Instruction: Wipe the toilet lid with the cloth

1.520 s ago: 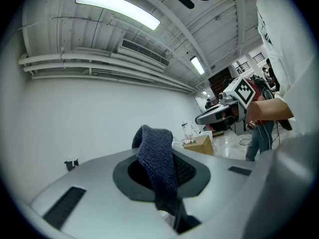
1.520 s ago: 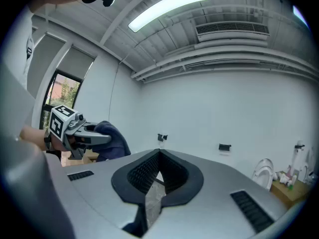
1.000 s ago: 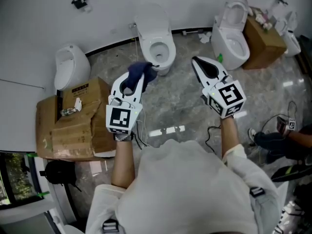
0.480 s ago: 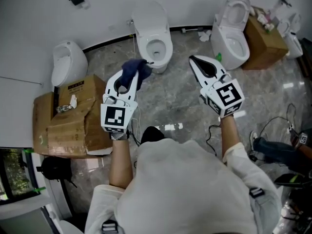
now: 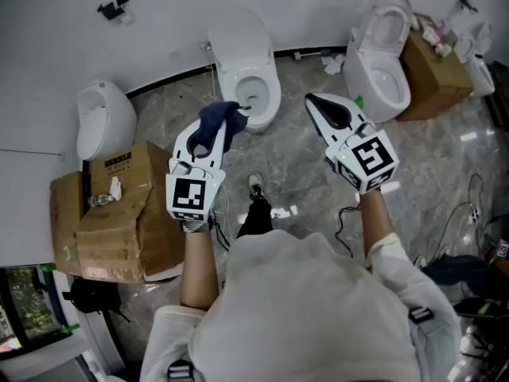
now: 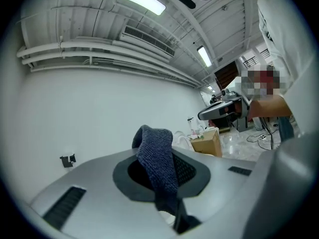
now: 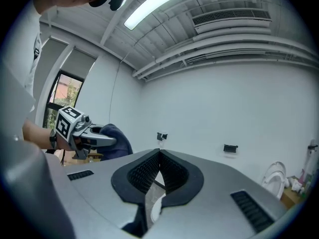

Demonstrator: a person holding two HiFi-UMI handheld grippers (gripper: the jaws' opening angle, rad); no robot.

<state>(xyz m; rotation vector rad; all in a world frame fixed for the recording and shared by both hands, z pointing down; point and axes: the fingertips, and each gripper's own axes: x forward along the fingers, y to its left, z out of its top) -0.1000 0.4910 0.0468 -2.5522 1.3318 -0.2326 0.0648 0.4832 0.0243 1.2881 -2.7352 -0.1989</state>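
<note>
Two pairs of tongs held out ahead, both pointing level and well apart from each other. Clamped in the left tongs [image 5: 228, 126], a dark blue cloth [image 6: 158, 158]: pinched between the pads, one fold bunched up over the tips, a darker tail hanging below the jaws. Nothing in the right tongs [image 5: 313, 100], closed tight with the tips meeting. A black-and-white marker cube at the rear of each pair, just ahead of the bare forearms.

Beyond the left tips in the head view, a white toilet [image 5: 256, 94] standing on the grey marbled floor [image 5: 294, 153] against the white wall [image 5: 159, 14]. Bowl open, toilet lid [image 5: 238, 34] raised and leaning back toward the wall. Cloth clear of the lid, apart from it, overlapping only the front rim of the bowl in that view; impossible to tell how near to the rim.

Farther out at the right, a second toilet [image 5: 382, 58], also open, with a cardboard box [image 5: 433, 66] just beside it. At the left, a white urinal [image 5: 103, 118] on the floor near a stack of flattened brown cartons [image 5: 119, 217]. Below the tongs, one dark shoe [image 5: 256, 188] on the floor.
</note>
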